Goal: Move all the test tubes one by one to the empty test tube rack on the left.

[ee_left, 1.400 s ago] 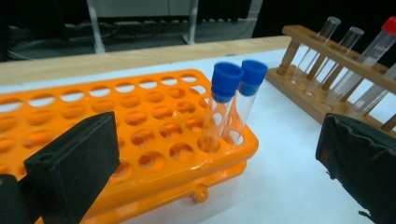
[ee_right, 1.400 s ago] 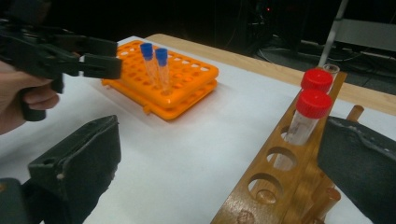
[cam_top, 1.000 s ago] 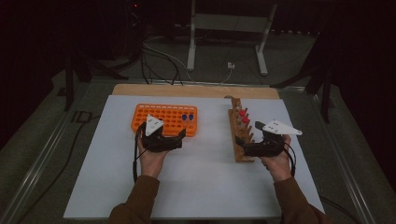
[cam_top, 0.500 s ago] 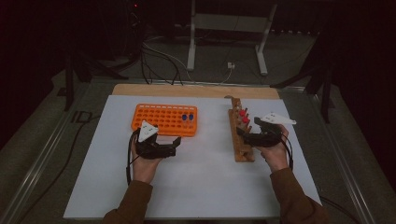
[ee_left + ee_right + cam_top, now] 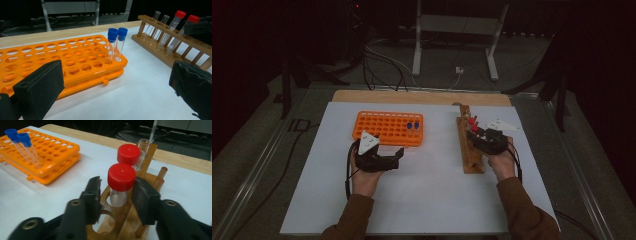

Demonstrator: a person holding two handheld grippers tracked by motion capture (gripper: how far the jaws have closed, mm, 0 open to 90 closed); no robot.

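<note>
A wooden rack (image 5: 470, 150) at the right holds two red-capped tubes (image 5: 473, 125) and uncapped clear tubes behind them. My right gripper (image 5: 479, 136) is over the rack. In the right gripper view it (image 5: 117, 180) stands open, one jaw on each side of the nearer red-capped tube (image 5: 121, 178), with narrow gaps. An orange rack (image 5: 384, 129) at the left holds two blue-capped tubes (image 5: 412, 126). My left gripper (image 5: 398, 153) rests on the mat just in front of it. In its own view it (image 5: 115, 87) is wide open and holds nothing.
A white mat (image 5: 422, 200) covers the table, with a bare wooden strip (image 5: 412, 96) along the far edge. Beyond that are cables and a metal stand (image 5: 452, 45) on the dark floor. The left gripper view shows the wooden rack (image 5: 172, 47) to its right.
My left gripper has pulled back from the orange rack toward the person. My right gripper has moved forward along the wooden rack, so its jaws now straddle the nearer red-capped tube.
</note>
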